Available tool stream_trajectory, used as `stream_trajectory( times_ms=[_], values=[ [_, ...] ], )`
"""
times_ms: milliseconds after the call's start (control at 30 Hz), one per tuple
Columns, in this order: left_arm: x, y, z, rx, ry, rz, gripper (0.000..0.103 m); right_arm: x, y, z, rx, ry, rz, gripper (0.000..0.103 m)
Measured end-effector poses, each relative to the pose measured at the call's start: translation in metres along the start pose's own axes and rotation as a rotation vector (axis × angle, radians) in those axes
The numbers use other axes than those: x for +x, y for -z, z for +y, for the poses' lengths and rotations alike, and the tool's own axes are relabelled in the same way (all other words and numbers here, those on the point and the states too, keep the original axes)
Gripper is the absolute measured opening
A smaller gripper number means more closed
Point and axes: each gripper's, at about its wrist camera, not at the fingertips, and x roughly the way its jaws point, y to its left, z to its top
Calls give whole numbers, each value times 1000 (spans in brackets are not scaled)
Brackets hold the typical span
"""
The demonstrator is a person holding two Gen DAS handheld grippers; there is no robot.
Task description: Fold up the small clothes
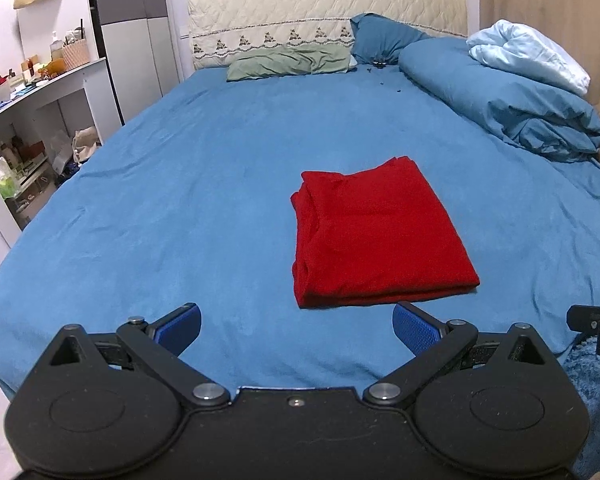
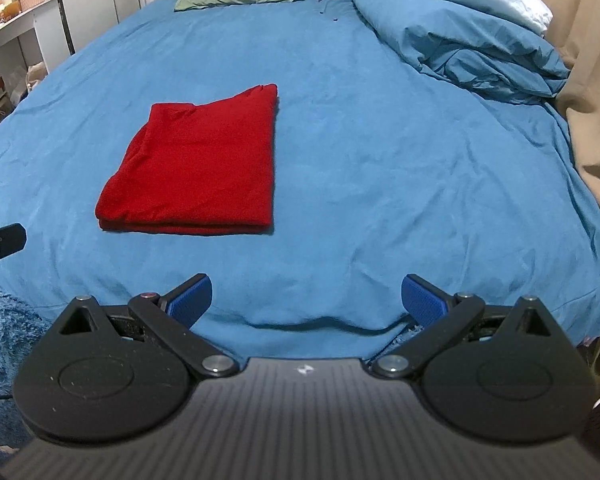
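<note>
A red garment (image 1: 380, 236) lies folded into a thick rectangle on the blue bed sheet (image 1: 180, 184). It also shows in the right wrist view (image 2: 196, 168), left of centre. My left gripper (image 1: 297, 326) is open and empty, pulled back at the bed's near edge, just short of the garment's near fold. My right gripper (image 2: 306, 300) is open and empty, near the bed's front edge, to the right of the garment and apart from it. Part of the right gripper (image 1: 594, 326) shows at the left wrist view's right edge.
A bunched blue duvet (image 1: 512, 96) with a light blue blanket (image 1: 528, 52) fills the bed's far right. Pillows (image 1: 292, 62) lie at the headboard. A white shelf unit (image 1: 40, 120) with clutter stands left of the bed. A beige curtain (image 2: 592, 60) hangs right.
</note>
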Motion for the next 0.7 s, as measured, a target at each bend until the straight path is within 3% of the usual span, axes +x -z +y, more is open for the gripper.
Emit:
stream_trajectory(
  times_ms=[700],
  values=[
    [-3,-4,-5,-2,-8,-18,103,-2,-2,3,6,-7,-3,103]
  ],
)
